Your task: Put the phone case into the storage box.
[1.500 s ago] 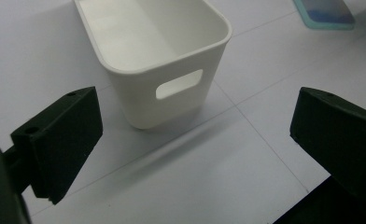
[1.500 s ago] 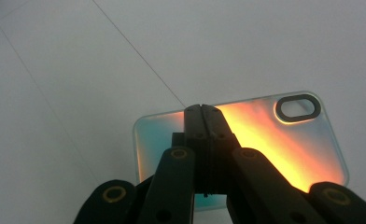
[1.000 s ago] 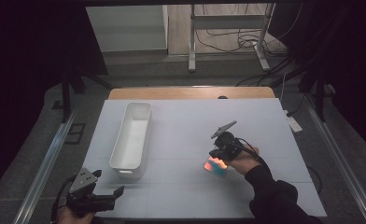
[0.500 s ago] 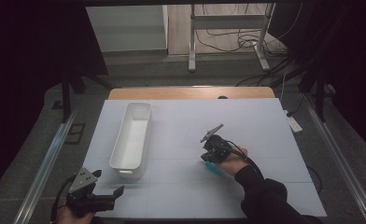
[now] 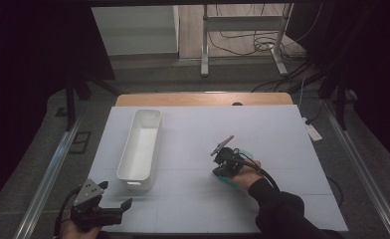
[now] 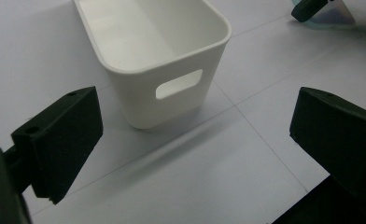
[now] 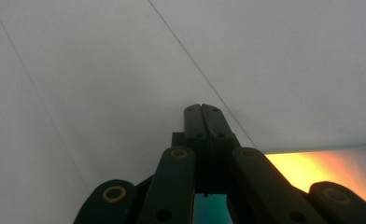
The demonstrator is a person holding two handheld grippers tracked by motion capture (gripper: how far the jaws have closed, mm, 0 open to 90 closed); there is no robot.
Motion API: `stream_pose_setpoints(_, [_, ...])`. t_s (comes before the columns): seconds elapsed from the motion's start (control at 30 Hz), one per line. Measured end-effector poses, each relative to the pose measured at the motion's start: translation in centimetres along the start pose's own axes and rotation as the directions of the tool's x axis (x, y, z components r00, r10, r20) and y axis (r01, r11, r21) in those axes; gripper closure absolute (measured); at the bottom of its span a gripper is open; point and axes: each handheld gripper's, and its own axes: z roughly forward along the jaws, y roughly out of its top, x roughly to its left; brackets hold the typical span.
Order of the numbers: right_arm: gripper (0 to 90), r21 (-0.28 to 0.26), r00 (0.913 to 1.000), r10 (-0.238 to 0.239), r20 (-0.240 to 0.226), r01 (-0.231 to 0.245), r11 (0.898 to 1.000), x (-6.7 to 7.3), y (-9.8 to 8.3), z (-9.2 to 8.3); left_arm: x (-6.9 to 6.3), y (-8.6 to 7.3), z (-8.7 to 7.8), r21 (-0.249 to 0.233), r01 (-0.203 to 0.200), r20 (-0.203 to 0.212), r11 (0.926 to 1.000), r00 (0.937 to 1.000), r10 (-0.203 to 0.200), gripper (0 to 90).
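A long white bin (image 5: 140,145) stands on the pale table (image 5: 282,129), left of the middle; its near end with a handle slot (image 6: 178,83) faces my left gripper. My left gripper (image 5: 114,210) rests at the front left corner, jaws wide open and empty (image 6: 195,135). My right gripper (image 5: 219,172) is low over the table's middle, held by a hand in a dark sleeve. Its jaws (image 7: 203,114) are pressed together, tips close to the tabletop. A thin shiny sheet, teal to orange (image 5: 228,181) (image 7: 321,168) (image 6: 333,13), lies flat under that gripper; nothing shows between the jaws.
A wooden strip (image 5: 203,98) runs along the table's far edge. Metal rails (image 5: 53,169) flank the table on both sides. Beyond it are a stand's legs (image 5: 243,37) and cables on the floor.
The right hand has moved left and down toward the table, over the shiny sheet. The left gripper has kept still.
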Motion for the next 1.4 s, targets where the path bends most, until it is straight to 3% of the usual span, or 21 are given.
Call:
stream_pose_setpoints(0.6, [89.4, 0.025, 1.0, 0.006, -0.008, -0.006, 1.0, -0.3, -2.0, -1.0, 0.0, 0.0, 0.0, 0.001, 0.0, -0.002, 1.0, 1.0, 0.0, 3.6])
stream_pose_setpoints(1.4, [89.4, 0.026, 0.9971, 0.075, -0.011, -0.074, 0.997, -1.6, -5.4, -3.0, 0.0, 0.0, 0.0, 0.003, 0.0, -0.005, 1.0, 1.0, 0.0, 3.7])
